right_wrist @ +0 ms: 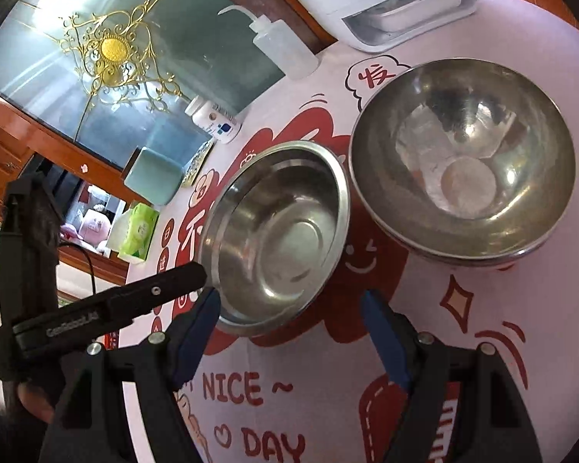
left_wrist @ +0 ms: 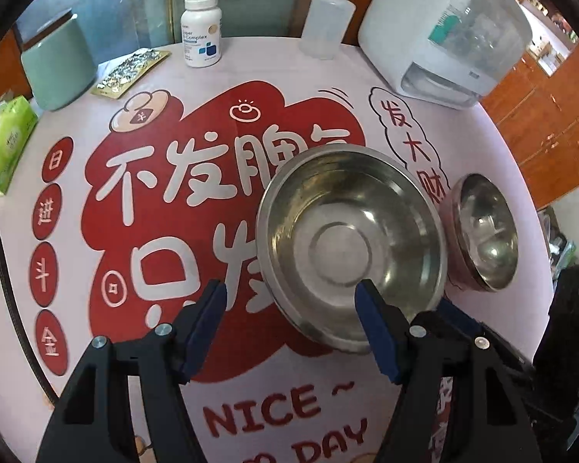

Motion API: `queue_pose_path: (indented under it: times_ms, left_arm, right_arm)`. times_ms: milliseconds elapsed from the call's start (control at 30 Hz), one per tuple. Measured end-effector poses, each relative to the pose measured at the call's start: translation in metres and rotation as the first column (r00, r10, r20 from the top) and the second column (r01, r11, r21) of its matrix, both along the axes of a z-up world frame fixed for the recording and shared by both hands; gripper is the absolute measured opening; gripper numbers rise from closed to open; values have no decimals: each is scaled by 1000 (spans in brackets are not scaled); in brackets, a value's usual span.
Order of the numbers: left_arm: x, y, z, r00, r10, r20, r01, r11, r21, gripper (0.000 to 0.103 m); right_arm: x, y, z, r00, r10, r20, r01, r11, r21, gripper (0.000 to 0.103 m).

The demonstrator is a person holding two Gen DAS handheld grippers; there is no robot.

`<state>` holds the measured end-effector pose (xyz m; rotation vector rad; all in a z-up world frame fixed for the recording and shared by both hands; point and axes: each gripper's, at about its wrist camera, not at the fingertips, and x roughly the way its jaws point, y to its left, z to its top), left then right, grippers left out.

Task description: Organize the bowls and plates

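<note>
Left gripper (left_wrist: 291,299): your fingers stand well apart, nothing held — the right one sits over the near rim of the wide steel bowl (left_wrist: 351,247), the left one over the printed mat; can't tell if the right one touches the rim.
Right gripper (right_wrist: 289,305): fingers wide apart, empty — near edge of the wide steel bowl (right_wrist: 278,231) lies between them, above the tips; no contact visible.
Wide steel bowl: upright on the worktop (left_wrist: 251,77), roughly mid-mat, on the red cartoon print; empty inside.
Rounded steel bowl (right_wrist: 463,158): just beside the wide one on its right, rims close or touching — can't tell which. Looks like it sits on another bowl; a pinkish rim shows beneath.
Back of worktop: white pill bottle (left_wrist: 200,31), clear squeeze bottle (left_wrist: 328,23), white appliance (left_wrist: 444,34) with clear hood.
Left side: teal container (left_wrist: 58,65), foil blister pack (left_wrist: 133,71), green tissue pack (left_wrist: 5,146).
Mat text: "NICE ~ DAY" near your edge.
</note>
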<state>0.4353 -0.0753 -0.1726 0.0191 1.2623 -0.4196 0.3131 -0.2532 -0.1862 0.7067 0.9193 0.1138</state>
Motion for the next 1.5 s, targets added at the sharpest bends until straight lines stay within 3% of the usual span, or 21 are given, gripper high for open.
queue_pose_path:
  times_ms: [300, 833, 1000, 1500]
  left_arm:
    - [2, -5, -27, 1000, -12, -5, 12, 1000, -24, 66]
    - [7, -8, -41, 1000, -23, -3, 23, 997, -73, 31]
    - [7, -5, -45, 1000, -22, -5, 22, 995, -97, 23]
    - [-3, 4, -44, 1000, -15, -7, 14, 994, -106, 22]
  right_arm:
    - [4, 0, -9, 999, 7, 53, -7, 1000, -4, 71]
    - [7, -2, -13, 998, 11, 68, -8, 999, -46, 35]
    - [6, -3, -13, 997, 12, 76, -8, 999, -51, 34]
    - [6, 1, -9, 998, 23, 58, -20, 998, -53, 23]
